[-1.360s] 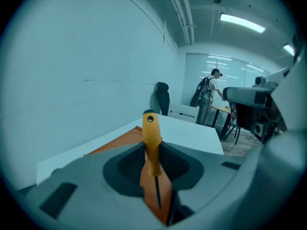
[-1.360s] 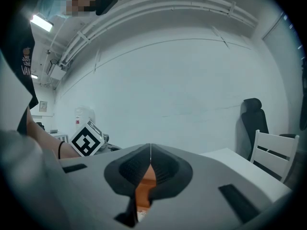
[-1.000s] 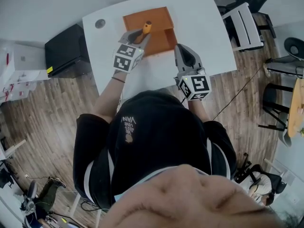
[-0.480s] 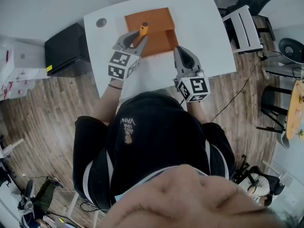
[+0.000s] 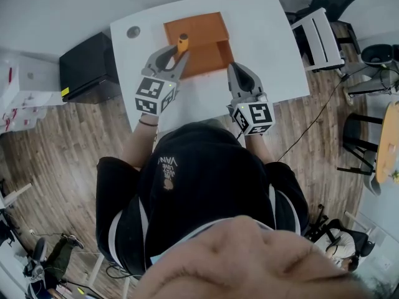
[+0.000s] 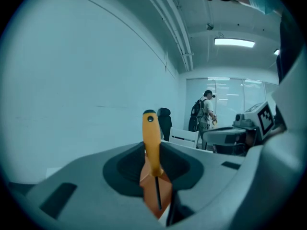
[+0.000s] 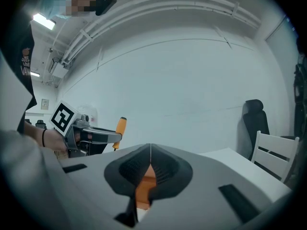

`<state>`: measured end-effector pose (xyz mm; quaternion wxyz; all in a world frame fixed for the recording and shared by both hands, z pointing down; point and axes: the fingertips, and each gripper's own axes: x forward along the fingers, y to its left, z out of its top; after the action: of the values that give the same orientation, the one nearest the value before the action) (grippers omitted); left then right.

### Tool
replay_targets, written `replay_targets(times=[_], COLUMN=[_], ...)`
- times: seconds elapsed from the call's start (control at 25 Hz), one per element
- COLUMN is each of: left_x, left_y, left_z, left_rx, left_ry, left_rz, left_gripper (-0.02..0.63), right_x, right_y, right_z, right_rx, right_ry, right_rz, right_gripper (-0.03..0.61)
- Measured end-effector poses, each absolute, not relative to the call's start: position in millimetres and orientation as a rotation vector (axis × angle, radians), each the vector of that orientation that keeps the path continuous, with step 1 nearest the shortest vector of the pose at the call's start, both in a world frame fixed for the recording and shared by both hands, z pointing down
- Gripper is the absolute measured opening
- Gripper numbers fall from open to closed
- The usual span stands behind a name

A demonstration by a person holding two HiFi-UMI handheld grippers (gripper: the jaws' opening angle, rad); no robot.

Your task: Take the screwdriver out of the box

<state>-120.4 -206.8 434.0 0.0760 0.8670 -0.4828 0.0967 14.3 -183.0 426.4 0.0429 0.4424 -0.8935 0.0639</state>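
While left tongs (image 5: 175, 55) pinch the screwdriver (image 5: 182, 42), right tongs (image 5: 236, 68) pressed together; white table (image 5: 268, 42), wood floor (image 5: 75, 129)

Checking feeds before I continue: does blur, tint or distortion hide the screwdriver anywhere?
Head view: fisheye bends the table edges, screwdriver small but sharp. Left gripper view: teal cast, dark corners, screwdriver crisp. Right gripper view: same cast, screwdriver small, clear.

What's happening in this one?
A person works two handheld grippers at a white table. The left gripper is clamped on the orange-handled screwdriver, holding it upright over the open orange box. The right gripper sits with jaws together at the box's near right corner; whether it pinches the wall is unclear.
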Motion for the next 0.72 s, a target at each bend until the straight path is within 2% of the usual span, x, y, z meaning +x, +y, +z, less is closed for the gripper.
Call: replay_targets(times=[0.72], left_x=[-129], left_y=[-187], left_z=[421], left_rx=[2.610], left_ry=[-1.504], left_rz=[0.213], left_gripper=[0.103], right_x=[11], right_y=[-184], right_z=[430], right_rx=[1.344], right_ry=[-2.731], right_rz=[0.191], right_gripper=[0.012])
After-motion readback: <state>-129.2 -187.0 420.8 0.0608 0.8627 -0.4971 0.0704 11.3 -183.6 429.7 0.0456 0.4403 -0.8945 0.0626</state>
